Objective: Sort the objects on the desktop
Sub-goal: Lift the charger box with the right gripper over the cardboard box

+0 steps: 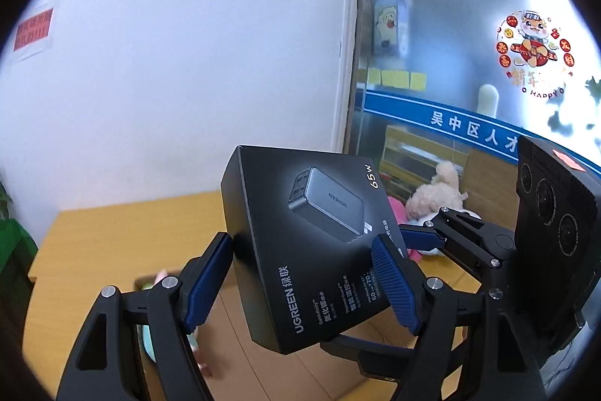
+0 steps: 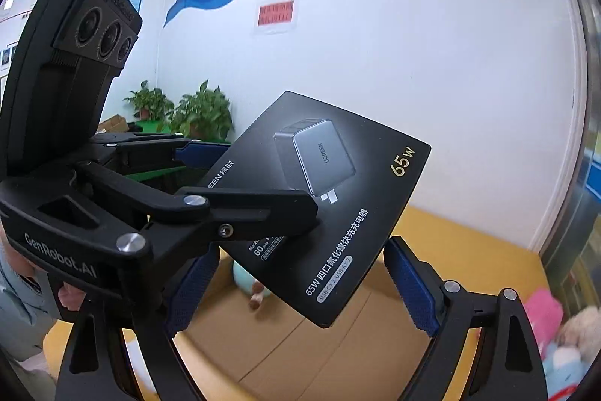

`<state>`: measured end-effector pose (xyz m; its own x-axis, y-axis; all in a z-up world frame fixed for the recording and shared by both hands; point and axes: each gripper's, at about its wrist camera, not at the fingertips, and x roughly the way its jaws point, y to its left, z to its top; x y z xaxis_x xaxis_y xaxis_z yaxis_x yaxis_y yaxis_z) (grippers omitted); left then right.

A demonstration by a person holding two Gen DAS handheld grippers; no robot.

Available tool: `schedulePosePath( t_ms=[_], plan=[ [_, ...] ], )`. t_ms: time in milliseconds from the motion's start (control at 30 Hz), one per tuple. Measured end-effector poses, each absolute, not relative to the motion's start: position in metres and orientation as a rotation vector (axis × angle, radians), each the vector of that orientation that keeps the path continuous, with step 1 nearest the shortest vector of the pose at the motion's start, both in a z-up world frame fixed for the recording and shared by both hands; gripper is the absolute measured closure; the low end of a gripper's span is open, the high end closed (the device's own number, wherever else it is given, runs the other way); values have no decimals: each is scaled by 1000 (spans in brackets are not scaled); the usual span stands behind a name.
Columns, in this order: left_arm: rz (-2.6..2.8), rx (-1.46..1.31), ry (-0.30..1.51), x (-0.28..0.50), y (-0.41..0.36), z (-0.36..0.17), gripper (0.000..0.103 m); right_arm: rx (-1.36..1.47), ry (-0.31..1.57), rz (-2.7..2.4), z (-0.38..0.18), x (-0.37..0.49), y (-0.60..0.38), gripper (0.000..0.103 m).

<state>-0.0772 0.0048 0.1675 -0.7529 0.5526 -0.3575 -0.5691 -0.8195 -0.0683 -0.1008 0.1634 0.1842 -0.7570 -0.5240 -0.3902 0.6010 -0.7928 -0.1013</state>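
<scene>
Two hand-held grippers share one load: a black charger box [image 1: 311,250], held tilted in the air above an open cardboard carton [image 2: 300,344] that sits on the yellow desk [image 1: 124,232]. The left hand-held gripper [image 1: 304,282] stands wide, its blue pads pressed on opposite side edges of the box. The right hand-held gripper [image 2: 304,292] is also spread wide, one pad at the box's lower corner; whether its other pad presses on the box I cannot tell, since the left tool's arm crosses in front. The box touches neither desk nor carton.

The step in hand looks like carrying the box to its sorting place. A plush toy [image 1: 435,198] and other soft toys lie toward the desk's right edge, and a small toy lies inside the carton, so I cannot judge which spot is meant for the box.

Next, both tools would need to travel together, keeping the box level enough not to slip, lower it onto a bare patch, then release.
</scene>
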Motion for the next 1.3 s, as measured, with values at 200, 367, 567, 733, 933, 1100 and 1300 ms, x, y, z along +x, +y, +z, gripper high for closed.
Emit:
schedulePosePath(
  t_ms=[200, 367, 567, 733, 933, 1100, 1300],
  plan=[
    [2523, -469, 57, -105, 8, 187, 27, 441, 281, -2459, 207, -139, 158, 14],
    [2544, -483, 68, -131, 9, 187, 27, 456, 275, -2447, 209, -167, 156, 14],
    [2548, -604, 29, -185, 10, 157, 27, 565, 254, -2416, 180, -218, 144, 14],
    [2501, -804, -59, -238, 14, 102, 27, 749, 207, -2363, 125, -274, 142, 14],
    [2443, -1059, -150, -286, 23, 26, 27, 985, 142, -2282, 41, -322, 143, 14],
    [2402, -1250, -222, -308, 22, -25, 27, 1165, 85, -2210, -11, -357, 136, 14],
    [2359, -1477, -249, -318, 23, -69, 29, 1321, 45, -2127, -58, -378, 142, 16]
  ],
)
